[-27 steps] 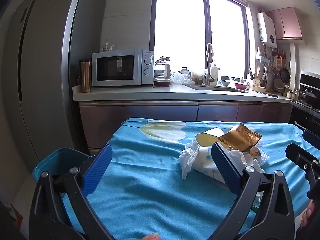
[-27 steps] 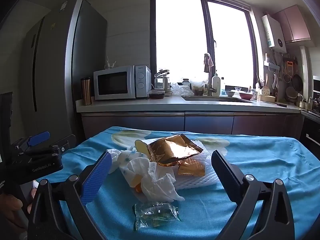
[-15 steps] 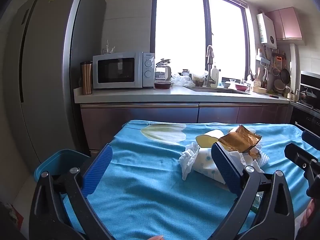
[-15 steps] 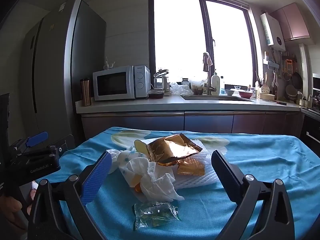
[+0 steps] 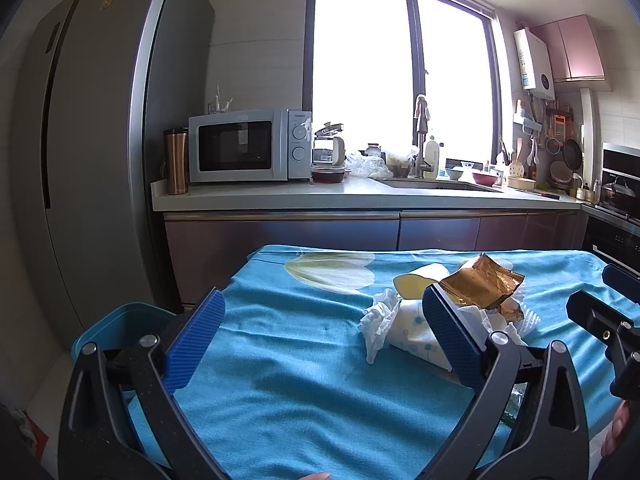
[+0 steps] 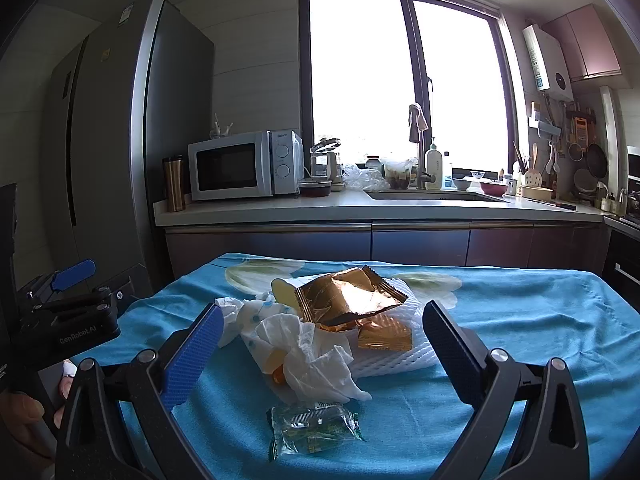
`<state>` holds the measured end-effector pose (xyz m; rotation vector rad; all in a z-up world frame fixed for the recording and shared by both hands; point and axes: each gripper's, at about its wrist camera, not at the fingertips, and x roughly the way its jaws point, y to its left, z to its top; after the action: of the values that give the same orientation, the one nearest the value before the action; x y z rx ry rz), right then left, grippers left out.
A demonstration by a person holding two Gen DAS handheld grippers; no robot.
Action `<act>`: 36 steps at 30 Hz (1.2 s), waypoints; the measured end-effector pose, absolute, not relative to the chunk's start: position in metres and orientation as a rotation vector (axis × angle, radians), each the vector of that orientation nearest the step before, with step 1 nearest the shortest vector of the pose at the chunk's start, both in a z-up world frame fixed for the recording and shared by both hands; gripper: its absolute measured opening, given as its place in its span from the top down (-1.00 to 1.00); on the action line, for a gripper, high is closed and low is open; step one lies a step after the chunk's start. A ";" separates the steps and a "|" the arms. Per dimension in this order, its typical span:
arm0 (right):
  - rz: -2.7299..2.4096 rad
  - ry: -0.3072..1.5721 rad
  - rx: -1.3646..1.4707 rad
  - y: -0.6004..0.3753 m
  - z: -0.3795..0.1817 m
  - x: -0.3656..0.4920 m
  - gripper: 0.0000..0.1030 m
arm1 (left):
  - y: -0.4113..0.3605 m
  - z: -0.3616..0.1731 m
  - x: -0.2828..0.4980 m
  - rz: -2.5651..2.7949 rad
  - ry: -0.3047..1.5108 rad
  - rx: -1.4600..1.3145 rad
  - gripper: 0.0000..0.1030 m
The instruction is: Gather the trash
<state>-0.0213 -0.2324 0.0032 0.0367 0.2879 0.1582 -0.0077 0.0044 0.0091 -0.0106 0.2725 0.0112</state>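
A heap of trash lies on the blue tablecloth point(image 6: 520, 332): a gold foil wrapper point(image 6: 348, 296) on top, crumpled white tissue point(image 6: 308, 352), a white foam net point(image 6: 400, 344), and a small clear green packet point(image 6: 314, 428) nearest me. The right gripper point(image 6: 320, 344) hovers open just short of the heap, nothing between its blue pads. In the left wrist view the same gold foil wrapper point(image 5: 484, 284) and tissue point(image 5: 380, 316) sit right of centre. The left gripper point(image 5: 324, 340) is open over bare cloth, its right finger point(image 5: 452, 336) overlapping the heap. A blue bin point(image 5: 124, 320) stands low at the table's left.
Behind the table runs a kitchen counter point(image 5: 360, 196) with a microwave point(image 5: 248, 146), a copper tumbler point(image 5: 176, 162), a kettle and a sink. A tall grey fridge point(image 5: 100, 160) stands at left. The other gripper's body shows at each view's edge point(image 6: 60, 320).
Both views have sunk slightly and edged closer to the table; the trash heap lies as before and both grippers stay open.
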 end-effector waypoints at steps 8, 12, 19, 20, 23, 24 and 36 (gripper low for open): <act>0.157 0.291 0.045 -0.235 0.002 -0.021 -0.87 | 0.005 0.010 -0.008 0.012 0.269 -0.008 -0.89; 0.157 0.291 0.044 -0.235 0.003 -0.020 -0.87 | 0.004 0.010 -0.008 0.013 0.269 -0.006 -0.89; 0.160 0.294 0.044 -0.235 0.002 -0.019 -0.87 | 0.004 0.010 -0.008 0.011 0.270 -0.009 -0.89; 0.162 0.295 0.045 -0.235 0.002 -0.019 -0.87 | 0.004 0.010 -0.008 0.012 0.269 -0.008 -0.89; 0.164 0.297 0.048 -0.236 0.002 -0.018 -0.87 | 0.004 0.010 -0.008 0.011 0.269 -0.008 -0.89; 0.164 0.297 0.048 -0.236 0.002 -0.017 -0.87 | 0.004 0.010 -0.008 0.013 0.269 -0.007 -0.89; 0.175 0.303 0.051 -0.236 0.000 -0.013 -0.87 | 0.003 0.009 -0.006 0.016 0.275 -0.004 -0.89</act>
<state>-0.0130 -0.2359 0.0004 0.0510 0.3030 0.1746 -0.0057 0.0033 0.0088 -0.0045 0.2752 0.0155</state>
